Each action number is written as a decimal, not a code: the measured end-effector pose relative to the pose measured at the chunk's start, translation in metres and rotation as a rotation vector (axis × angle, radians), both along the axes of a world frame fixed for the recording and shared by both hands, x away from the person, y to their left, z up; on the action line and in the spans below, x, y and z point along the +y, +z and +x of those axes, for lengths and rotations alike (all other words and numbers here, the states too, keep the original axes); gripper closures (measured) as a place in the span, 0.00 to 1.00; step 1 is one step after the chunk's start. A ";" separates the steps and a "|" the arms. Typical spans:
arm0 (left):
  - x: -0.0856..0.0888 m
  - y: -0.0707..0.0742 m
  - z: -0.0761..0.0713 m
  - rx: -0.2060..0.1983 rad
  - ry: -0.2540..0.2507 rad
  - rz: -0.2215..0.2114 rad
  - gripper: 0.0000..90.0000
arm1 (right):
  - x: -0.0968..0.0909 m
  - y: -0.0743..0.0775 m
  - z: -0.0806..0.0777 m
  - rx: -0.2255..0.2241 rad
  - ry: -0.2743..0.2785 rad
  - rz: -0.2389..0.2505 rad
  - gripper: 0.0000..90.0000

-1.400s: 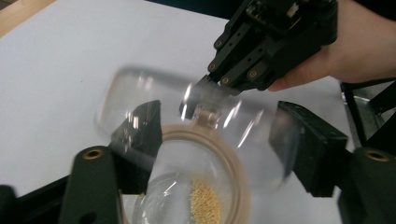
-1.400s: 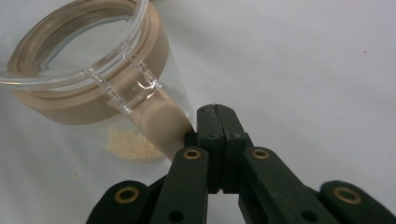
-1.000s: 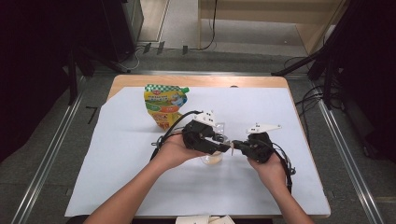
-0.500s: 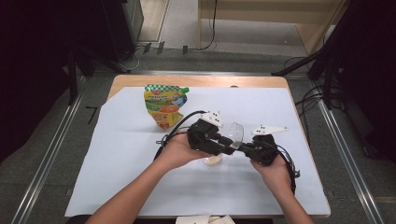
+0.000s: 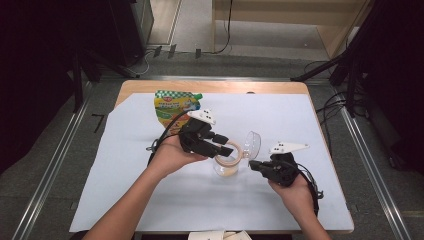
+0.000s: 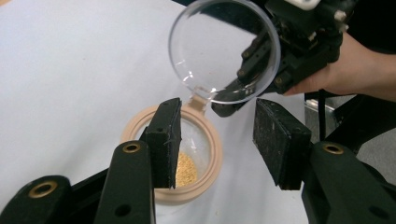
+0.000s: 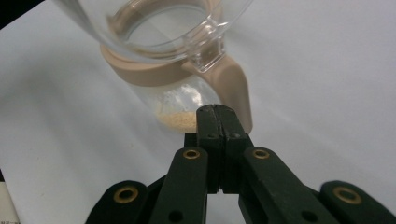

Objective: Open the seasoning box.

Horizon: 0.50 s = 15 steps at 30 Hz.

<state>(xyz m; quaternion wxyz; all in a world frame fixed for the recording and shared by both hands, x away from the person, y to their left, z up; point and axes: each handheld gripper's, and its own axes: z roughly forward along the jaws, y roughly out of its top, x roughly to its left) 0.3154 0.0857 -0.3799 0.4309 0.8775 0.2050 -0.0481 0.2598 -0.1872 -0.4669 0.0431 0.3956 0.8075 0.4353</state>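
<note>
Clear plastic jar (image 5: 226, 164) with a tan rim and a thin layer of tan crumbs at its bottom stands on the white sheet (image 5: 125, 170) covering the desk (image 5: 210, 86), between the two grippers. Its round clear lid (image 5: 252, 144) is flipped up on a tan hinge at the side toward the right gripper (image 5: 256, 166). The left gripper (image 5: 231, 148) hovers over the jar's mouth; its fingers (image 6: 166, 140) have just been opening and stand spread, gripping nothing. The right gripper's fingers (image 7: 219, 126) are pressed together, just beside the jar's hinge strap, empty. Well behind the left fingers stands a green and yellow pouch (image 5: 175, 107).
</note>
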 end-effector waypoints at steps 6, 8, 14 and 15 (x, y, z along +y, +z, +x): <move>0.018 -0.002 0.008 0.031 0.035 -0.027 0.60 | 0.007 -0.005 0.001 -0.008 0.008 -0.020 1.00; 0.024 -0.003 0.012 0.063 0.050 -0.039 0.60 | 0.007 -0.006 0.004 0.003 0.003 -0.021 1.00; 0.038 -0.005 0.017 0.063 0.087 -0.027 0.56 | 0.005 -0.010 0.011 0.004 -0.015 -0.030 1.00; 0.042 -0.005 0.017 0.053 0.095 -0.026 0.56 | 0.003 -0.011 0.015 0.005 -0.027 -0.025 1.00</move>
